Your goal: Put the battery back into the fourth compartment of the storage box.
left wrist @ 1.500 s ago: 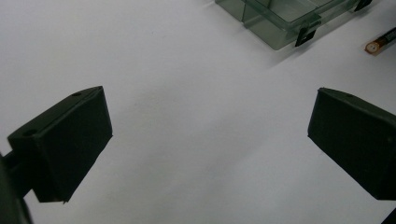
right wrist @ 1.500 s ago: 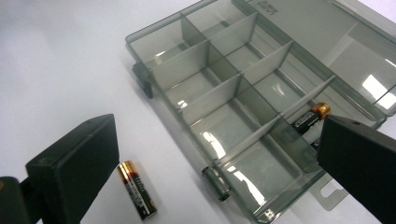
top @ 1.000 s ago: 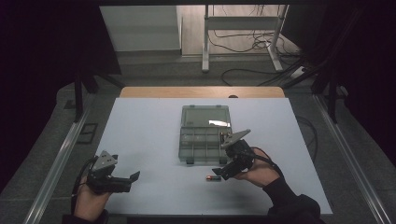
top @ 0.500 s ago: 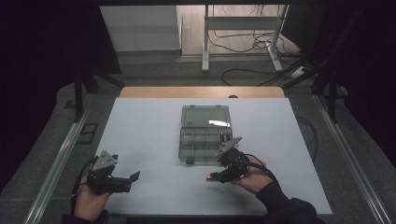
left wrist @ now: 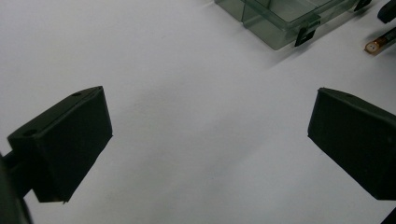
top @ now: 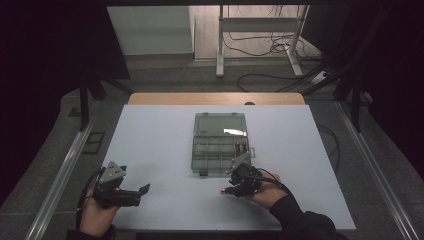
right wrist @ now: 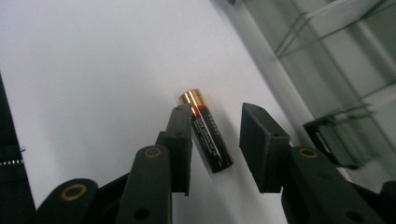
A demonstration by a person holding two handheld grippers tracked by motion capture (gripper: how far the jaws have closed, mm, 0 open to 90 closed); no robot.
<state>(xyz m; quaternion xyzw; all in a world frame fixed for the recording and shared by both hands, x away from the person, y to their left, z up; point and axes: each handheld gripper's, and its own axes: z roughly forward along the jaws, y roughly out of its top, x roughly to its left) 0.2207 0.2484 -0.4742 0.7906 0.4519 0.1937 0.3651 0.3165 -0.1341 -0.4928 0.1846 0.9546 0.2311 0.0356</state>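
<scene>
The right hand-held gripper has just been closing around the battery lying on the bench beside the clear case, not yet pinching; next, squeeze and lift.

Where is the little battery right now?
In the right gripper view, the battery lies on the white table between the right gripper jaws, just beside the clear plastic box.

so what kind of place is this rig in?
Likely a lab or workshop data-collection station, not a home. A bare white table sits in a dim room, metal rails run along both sides, and loose cables lie on the floor by a stand behind it.
</scene>
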